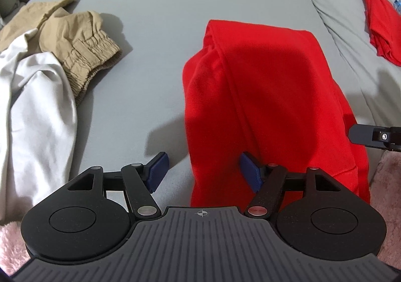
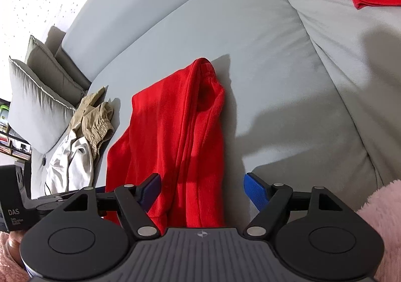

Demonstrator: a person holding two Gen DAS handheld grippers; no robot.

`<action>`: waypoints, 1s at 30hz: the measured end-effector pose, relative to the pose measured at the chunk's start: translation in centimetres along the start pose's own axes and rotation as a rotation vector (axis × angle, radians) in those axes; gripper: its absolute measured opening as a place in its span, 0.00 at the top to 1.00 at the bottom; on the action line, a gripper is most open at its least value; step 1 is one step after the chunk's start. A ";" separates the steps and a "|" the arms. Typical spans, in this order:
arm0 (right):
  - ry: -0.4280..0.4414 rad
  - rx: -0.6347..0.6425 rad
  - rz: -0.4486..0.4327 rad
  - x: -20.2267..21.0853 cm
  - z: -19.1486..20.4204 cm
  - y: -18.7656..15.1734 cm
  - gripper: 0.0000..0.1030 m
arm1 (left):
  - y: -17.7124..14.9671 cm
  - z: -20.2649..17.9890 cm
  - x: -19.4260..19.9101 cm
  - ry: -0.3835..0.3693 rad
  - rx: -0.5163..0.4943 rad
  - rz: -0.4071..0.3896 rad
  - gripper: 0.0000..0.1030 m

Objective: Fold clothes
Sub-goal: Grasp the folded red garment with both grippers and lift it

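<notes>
Red garment [image 1: 263, 96]: lies lengthwise on the grey sofa seat [image 1: 155, 38], folded into a long strip running from six toward twelve o'clock in both views; its near end hangs over the front edge of the seat, probably so both grippers can reach it from the front.
Left gripper [image 1: 203, 169]: jaws stand wide; the left edge of the strip's near end lies between them; the blue right-hand pad [image 1: 250, 174] sits against or just beside the cloth, the other is clear of it over bare cushion; I cannot tell whether any cloth is pinched, and it looks loose.
Right gripper [image 2: 201, 194]: jaws wide as well, straddling the right half of the same near end; the right pad is apart from the cloth, the left one lies over red fabric; nothing looks gripped.
Why paired: each gripper stands at one side of the near end, a fit start for lifting it and carrying it toward twelve o'clock to halve the strip.
Unfolded pile: tan trousers [image 1: 82, 43] and a white garment [image 1: 37, 106] lie heaped at nine to ten o'clock, well apart from the red strip, seemingly awaiting their turn.
Finished piece: a second red garment [image 1: 378, 21] lies at two o'clock on the neighbouring cushion, probably set aside as done.
</notes>
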State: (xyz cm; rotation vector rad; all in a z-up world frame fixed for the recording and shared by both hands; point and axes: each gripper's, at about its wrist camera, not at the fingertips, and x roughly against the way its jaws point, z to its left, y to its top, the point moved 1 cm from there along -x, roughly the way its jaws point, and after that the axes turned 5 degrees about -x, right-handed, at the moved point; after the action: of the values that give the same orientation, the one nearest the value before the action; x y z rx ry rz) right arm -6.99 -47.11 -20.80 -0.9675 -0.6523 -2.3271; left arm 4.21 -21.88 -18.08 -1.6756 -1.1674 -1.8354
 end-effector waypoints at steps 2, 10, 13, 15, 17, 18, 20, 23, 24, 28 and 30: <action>0.014 -0.018 0.006 -0.2 -0.4 0.3 0.26 | 0.0 0.0 -0.1 0.000 -0.007 -0.001 0.29; 0.081 -0.093 0.014 -0.1 -1.9 0.6 0.27 | 0.1 -0.5 -0.3 -0.015 -0.039 -0.005 0.32; 0.119 -0.099 0.041 -0.5 -2.2 0.7 0.27 | 0.3 -0.5 -0.4 -0.048 -0.040 -0.006 0.36; 0.151 -0.121 0.056 -0.9 -2.4 0.8 0.27 | 0.4 -0.4 -0.5 -0.075 -0.041 -0.005 0.36; 0.196 -0.174 0.067 -1.4 -3.1 1.0 0.27 | 0.5 -0.3 -0.6 -0.094 -0.043 -0.005 0.37; 0.211 -0.194 0.069 -1.5 -3.4 1.0 0.27 | 0.5 -0.2 -0.7 -0.109 -0.040 -0.005 0.37; 0.228 -0.215 0.069 -1.6 -3.7 1.1 0.28 | 0.7 -0.1 -0.9 -0.138 -0.034 -0.005 0.40; 0.237 -0.218 0.064 -1.9 -3.6 1.0 0.35 | 0.8 -0.3 -1.0 -0.179 -0.039 -0.004 0.48; 0.230 -0.209 0.065 -2.0 -3.4 1.0 0.42 | 0.8 -0.4 -1.0 -0.185 -0.038 -0.004 0.53; 0.143 -0.106 0.059 -2.5 -1.2 0.3 0.67 | 0.6 -0.9 -0.9 -0.172 -0.052 -0.014 0.66; 0.071 -0.012 0.036 -2.4 0.5 -0.2 0.74 | 0.3 -1.4 -0.8 -0.152 -0.067 -0.029 0.76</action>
State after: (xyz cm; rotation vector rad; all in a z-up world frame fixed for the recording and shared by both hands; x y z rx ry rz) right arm -5.39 -46.01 -22.37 -0.8898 -0.5882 -2.3254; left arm 3.75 -23.32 -18.66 -1.8738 -1.2085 -1.8095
